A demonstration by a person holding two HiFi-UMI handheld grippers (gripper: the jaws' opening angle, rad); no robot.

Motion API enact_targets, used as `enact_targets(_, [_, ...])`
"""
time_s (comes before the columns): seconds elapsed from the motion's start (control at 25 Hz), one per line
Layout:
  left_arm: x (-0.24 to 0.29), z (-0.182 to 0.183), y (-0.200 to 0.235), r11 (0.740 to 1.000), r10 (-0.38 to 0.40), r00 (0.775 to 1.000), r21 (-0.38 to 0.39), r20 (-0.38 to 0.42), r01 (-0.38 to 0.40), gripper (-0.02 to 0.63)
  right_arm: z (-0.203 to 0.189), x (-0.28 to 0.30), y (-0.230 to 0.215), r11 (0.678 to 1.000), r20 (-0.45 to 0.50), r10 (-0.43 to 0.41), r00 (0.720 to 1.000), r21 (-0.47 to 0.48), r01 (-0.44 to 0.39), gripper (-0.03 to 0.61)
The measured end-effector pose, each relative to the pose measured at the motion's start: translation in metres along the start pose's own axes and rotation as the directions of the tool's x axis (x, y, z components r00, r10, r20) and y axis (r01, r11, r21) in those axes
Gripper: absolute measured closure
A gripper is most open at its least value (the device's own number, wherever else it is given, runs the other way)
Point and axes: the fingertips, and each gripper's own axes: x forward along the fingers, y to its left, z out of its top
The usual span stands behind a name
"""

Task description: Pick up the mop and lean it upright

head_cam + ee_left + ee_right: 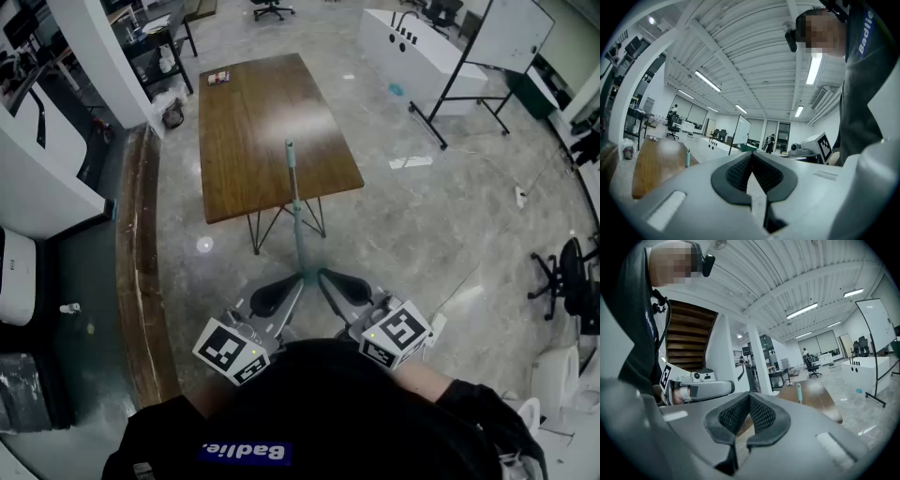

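A mop [297, 211] is standing upright just before the near edge of a table [244, 122], with the left gripper [274, 294] and right gripper [343, 286] flanking its shaft. A whiteboard [511, 33] is standing far right, and an office chair [567, 281] is sitting near right.

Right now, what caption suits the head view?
Mop stands upright at table; left gripper and right gripper shut, empty.

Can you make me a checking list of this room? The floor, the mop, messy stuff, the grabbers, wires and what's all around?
Surface: grey floor; wooden table.
Job's things: mop pole stands upright at the table's near edge; mop head hidden.
Clutter: small flat item on the table's far corner.
Grippers: left gripper shut, empty; right gripper shut, empty.
Cables: nothing seen.
Surroundings: whiteboard, office chair.
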Motion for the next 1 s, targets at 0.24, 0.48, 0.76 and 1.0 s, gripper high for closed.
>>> enact_targets(0.24, [0.014,-0.003,-0.005,1.0,0.014,1.0,-0.001,-0.012,-0.014,0.594,0.002,-0.007,-0.01,0.999,0.003,0.033,0.999,0.009,-0.033,0.575])
enact_targets(0.48, [0.032,-0.009,-0.007,0.998,0.059,0.998,-0.007,-0.018,-0.059,0.594,0.001,-0.015,-0.026,0.996,0.013,0.083,0.996,0.021,-0.084,0.574])
enact_targets(0.76, [0.052,-0.011,-0.015,0.99,0.142,0.989,0.023,-0.035,-0.142,0.594,-0.004,-0.028,-0.053,0.987,0.014,0.146,0.989,0.072,-0.147,0.574])
enact_targets(1.0, [0.061,-0.012,-0.012,0.976,0.218,0.975,0.025,-0.049,-0.217,0.594,-0.013,-0.027,-0.073,0.977,-0.011,0.185,0.983,0.113,-0.183,0.574])
